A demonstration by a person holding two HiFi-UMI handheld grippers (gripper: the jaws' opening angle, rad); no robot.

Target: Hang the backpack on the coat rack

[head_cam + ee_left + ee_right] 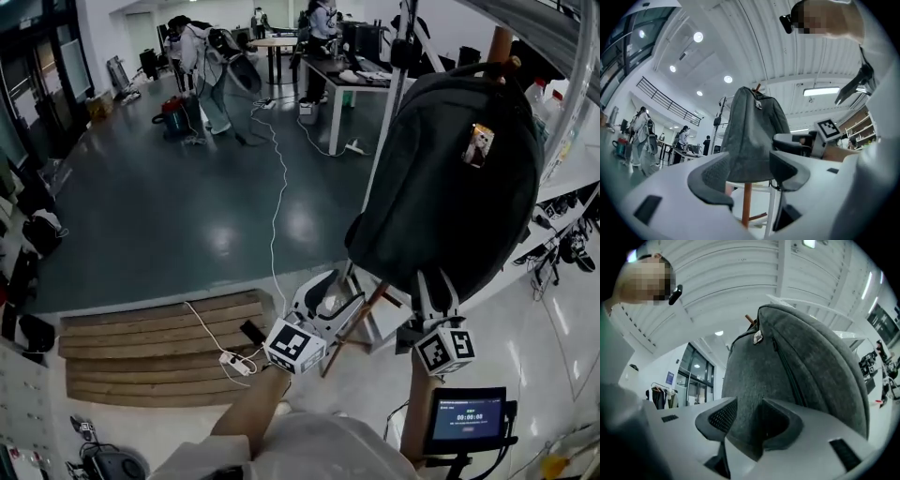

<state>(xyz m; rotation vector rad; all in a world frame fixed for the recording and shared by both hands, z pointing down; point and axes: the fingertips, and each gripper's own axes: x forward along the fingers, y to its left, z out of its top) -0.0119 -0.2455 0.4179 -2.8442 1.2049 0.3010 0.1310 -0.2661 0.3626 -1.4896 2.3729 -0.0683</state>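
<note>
The backpack (pixel 441 178) hangs off the coat rack (pixel 500 42), its top loop over a wooden peg (pixel 750 319) and its grey bulk sagging down the pole. Seen from the head view it sits toward two o'clock, with an orange tag (pixel 478 142) on its upper side.

Below it, toward five o'clock, both tools point upward at its underside. The left gripper (pixel 336 292) has its jaws apart with nothing pressed between them. Its own view shows the bag's bottom (pixel 752 136) beyond the pads (pixel 712 176) and the rack's wooden pole (pixel 746 201) dropping away at six o'clock. The right gripper (pixel 435 286) is just beside it at three o'clock, right up against the bag's lower edge. In the right gripper view (pixel 749 411) grey fabric (pixel 801 380) fills the gap between the jaws from pad to pad, so they look closed on the bag's bottom edge.

Off at eight o'clock a stack of wooden steps (pixel 159 347) lies on the floor, and a white cable (pixel 277 187) trails away toward twelve. People (pixel 197 56) work at the far end of the room, near eleven o'clock. A small screen (pixel 469 417) glows low at five o'clock.
</note>
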